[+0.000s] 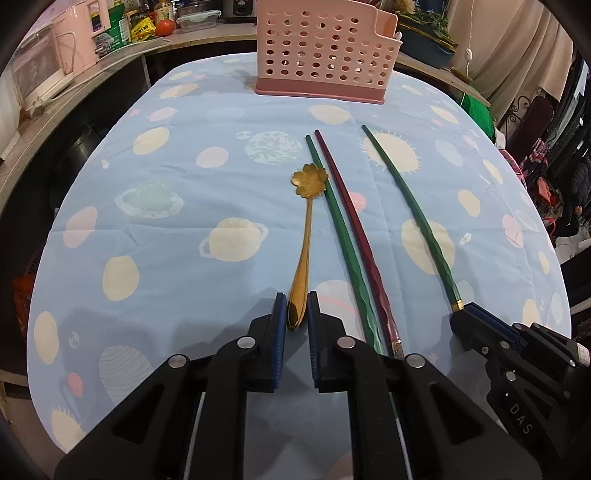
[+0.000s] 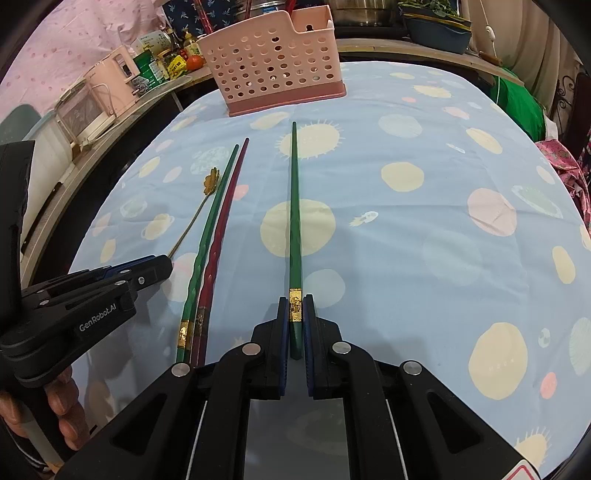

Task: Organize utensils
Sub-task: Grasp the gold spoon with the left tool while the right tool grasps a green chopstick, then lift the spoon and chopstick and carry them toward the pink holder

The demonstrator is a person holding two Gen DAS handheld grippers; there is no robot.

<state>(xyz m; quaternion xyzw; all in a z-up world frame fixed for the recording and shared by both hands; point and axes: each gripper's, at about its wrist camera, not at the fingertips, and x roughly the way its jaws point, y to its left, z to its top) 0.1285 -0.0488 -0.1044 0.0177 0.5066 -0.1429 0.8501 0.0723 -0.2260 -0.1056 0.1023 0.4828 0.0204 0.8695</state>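
A gold spoon with a flower-shaped bowl lies on the blue planet-print cloth, handle toward me. My left gripper is shut on the end of that handle, one blue pad against each side. To its right lie a green chopstick and a dark red chopstick, side by side. Further right lies a second green chopstick, and my right gripper is shut on its gold-banded end. Both held utensils rest on the cloth. The pink perforated utensil basket stands upright at the table's far edge.
A counter behind the table at the left holds pink appliances, jars and a tomato. A dark tub of greens sits at the back right. A person's hand holds the left gripper's handle. Green fabric hangs off the table's right edge.
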